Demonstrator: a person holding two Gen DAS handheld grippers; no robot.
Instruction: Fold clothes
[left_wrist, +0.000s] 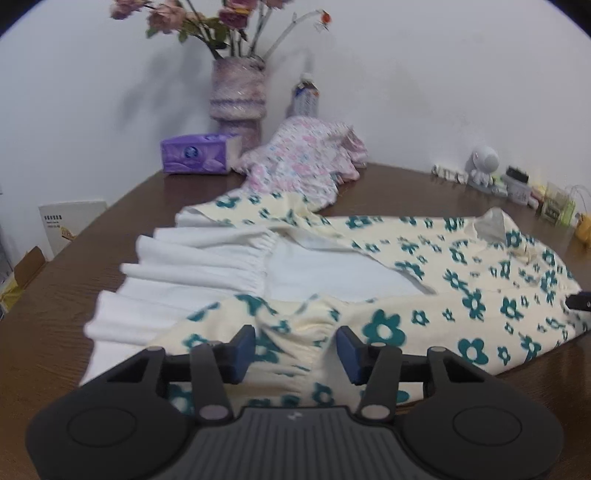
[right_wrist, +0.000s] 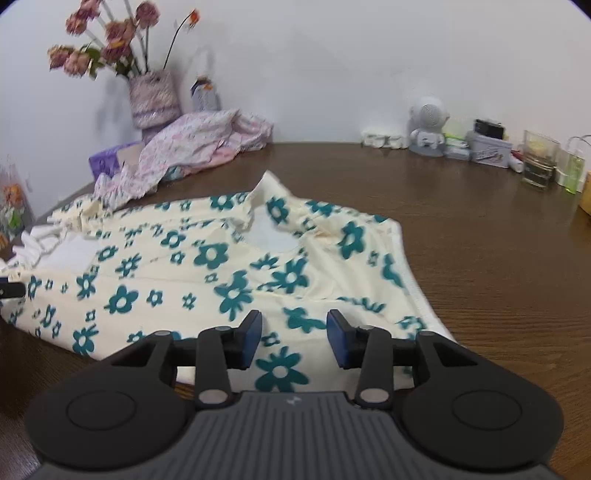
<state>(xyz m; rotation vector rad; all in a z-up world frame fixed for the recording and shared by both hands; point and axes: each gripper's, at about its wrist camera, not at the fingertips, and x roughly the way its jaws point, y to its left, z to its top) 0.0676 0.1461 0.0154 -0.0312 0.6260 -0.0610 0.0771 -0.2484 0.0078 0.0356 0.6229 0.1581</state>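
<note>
Now | dress (left_wrist: 369, 273) near hem under both claws, length sideways | left gripper (left_wrist: 295, 349) apart, unclamped | right gripper (right_wrist: 294, 338) likewise apart

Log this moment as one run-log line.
garment: cream dress with teal flowers, flat on brown wooden table | left gripper: open over near edge | right gripper: open over near edge

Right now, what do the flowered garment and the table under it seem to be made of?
Flowered garment: soft matte cloth, likely cotton; it wrinkles and gathers, teal flowers printed on cream. Table: wood or wood-look veneer, dark brown with visible grain and slight sheen.
</note>
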